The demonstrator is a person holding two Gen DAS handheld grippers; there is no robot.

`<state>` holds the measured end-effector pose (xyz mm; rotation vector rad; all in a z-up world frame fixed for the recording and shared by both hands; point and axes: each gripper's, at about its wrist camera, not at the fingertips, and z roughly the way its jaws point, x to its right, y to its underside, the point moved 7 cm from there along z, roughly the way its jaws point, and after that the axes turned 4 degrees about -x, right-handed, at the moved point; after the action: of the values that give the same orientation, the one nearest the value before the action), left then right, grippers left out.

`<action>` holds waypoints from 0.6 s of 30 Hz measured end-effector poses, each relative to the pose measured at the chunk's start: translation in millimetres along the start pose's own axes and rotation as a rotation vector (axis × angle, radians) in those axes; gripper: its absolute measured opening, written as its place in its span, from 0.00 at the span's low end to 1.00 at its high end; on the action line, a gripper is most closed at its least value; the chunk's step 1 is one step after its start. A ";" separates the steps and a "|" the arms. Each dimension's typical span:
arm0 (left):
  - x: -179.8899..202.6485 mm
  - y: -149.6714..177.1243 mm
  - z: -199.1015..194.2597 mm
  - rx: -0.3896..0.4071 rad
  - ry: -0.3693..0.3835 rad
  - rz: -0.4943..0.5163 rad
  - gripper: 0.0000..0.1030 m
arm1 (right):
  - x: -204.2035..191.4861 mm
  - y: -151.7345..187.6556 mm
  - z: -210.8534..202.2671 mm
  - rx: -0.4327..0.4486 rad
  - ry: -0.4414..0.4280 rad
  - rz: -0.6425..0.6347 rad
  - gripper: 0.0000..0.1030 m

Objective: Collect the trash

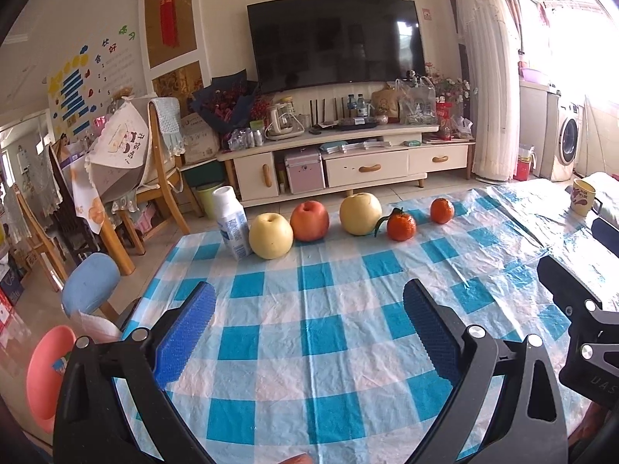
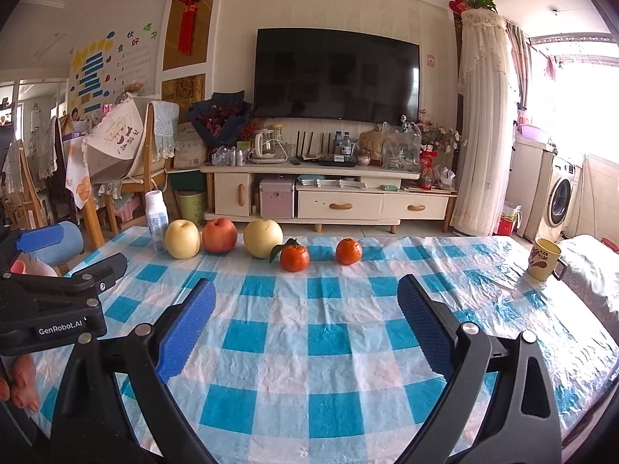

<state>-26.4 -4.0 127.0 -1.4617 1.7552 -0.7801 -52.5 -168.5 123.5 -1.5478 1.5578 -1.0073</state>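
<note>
Only right view shows whole yellow mug (image 2: 544, 258), both grippers' fingers spread, white bottle (image 1: 232, 222) at row's left end.

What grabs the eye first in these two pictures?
A row of fruit lines the far edge of the blue-and-white checked tablecloth, with a white bottle at its left end. Behind hangs a big dark television. Up close, each view is framed by open blue-padded fingers.

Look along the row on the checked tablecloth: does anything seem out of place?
Yes. The white bottle at the left end of the row, beside a yellow apple, is the only non-fruit item there.
</note>
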 end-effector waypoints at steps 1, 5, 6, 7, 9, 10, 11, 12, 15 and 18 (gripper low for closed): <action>2.1 -0.6 -0.6 0.001 0.002 0.002 0.94 | 1.2 -0.3 -0.3 0.002 0.001 0.003 0.93; 7.0 -1.9 -2.3 0.005 0.005 0.009 0.94 | 5.4 -0.7 -3.2 0.011 0.009 0.007 0.93; 8.1 -2.0 -2.9 0.005 0.006 0.010 0.94 | 6.4 -0.9 -3.6 0.013 0.010 0.008 0.93; 8.8 -2.0 -3.6 0.006 0.004 0.010 0.94 | 7.9 -1.3 -4.0 0.016 0.012 0.009 0.93; 9.7 -2.2 -4.1 0.006 0.008 0.011 0.94 | 9.2 -2.3 -4.8 0.023 0.017 0.007 0.93; 10.0 -2.2 -4.4 0.008 0.008 0.011 0.94 | 9.5 -2.7 -5.1 0.026 0.020 0.005 0.93; 11.3 -2.4 -5.1 0.010 0.007 0.011 0.94 | 10.6 -2.6 -5.7 0.028 0.020 0.005 0.93; 12.3 -2.9 -6.0 0.011 0.007 0.011 0.94 | 11.1 -2.6 -5.6 0.029 0.018 0.006 0.93; 12.8 -2.7 -6.5 0.012 0.005 0.013 0.94 | 11.1 -2.3 -5.4 0.027 0.021 0.005 0.93; 13.0 -3.3 -8.1 0.013 0.004 0.012 0.94 | 11.6 -2.7 -6.0 0.026 0.020 0.008 0.93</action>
<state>-32.6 -17.3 132.5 -1.4400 1.7571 -0.7873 -57.0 -179.8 129.0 -1.5171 1.5569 -1.0383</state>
